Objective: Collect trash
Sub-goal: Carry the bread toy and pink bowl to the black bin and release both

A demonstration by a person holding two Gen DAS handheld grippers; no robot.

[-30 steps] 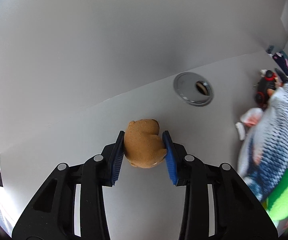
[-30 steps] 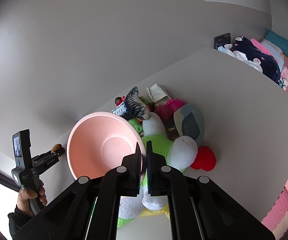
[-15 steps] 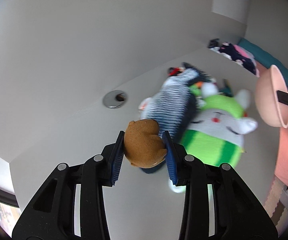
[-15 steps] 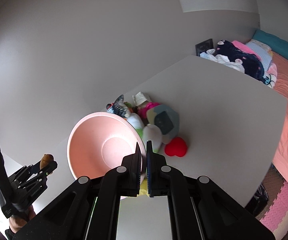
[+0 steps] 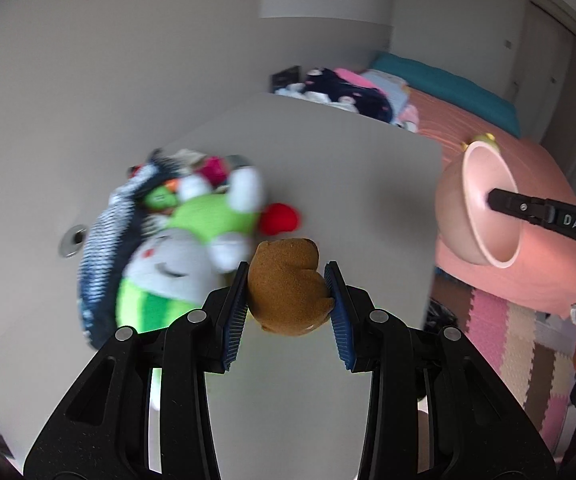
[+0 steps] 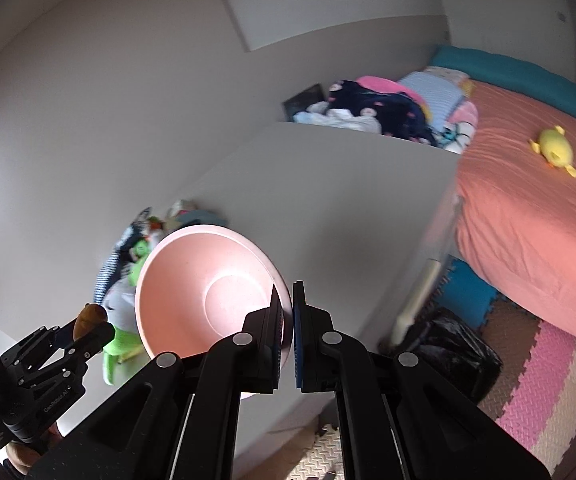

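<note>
Both views have swung off the wall and the table's metal grommet toward the bed side of the room since the earlier frames, and the plush pile now sits blurred to your left. Nearest, your left tongs [image 5: 288, 300] are clamped on the brown bear-shaped piece [image 5: 285, 292], carried above the table [image 5: 328, 184]. Your right tongs [image 6: 287, 320] are pinched together on the rim of the pink bowl [image 6: 203, 292], held tilted out past the table edge. Lower right, a black bag [image 6: 452, 352] sits on the floor by the table's corner. Farthest, a yellow toy [image 6: 554, 150] lies on the bed [image 6: 528, 216]. Step in hand reads as transport. Next, probably bring piece and bowl together, or go to the bag, then release.
</note>
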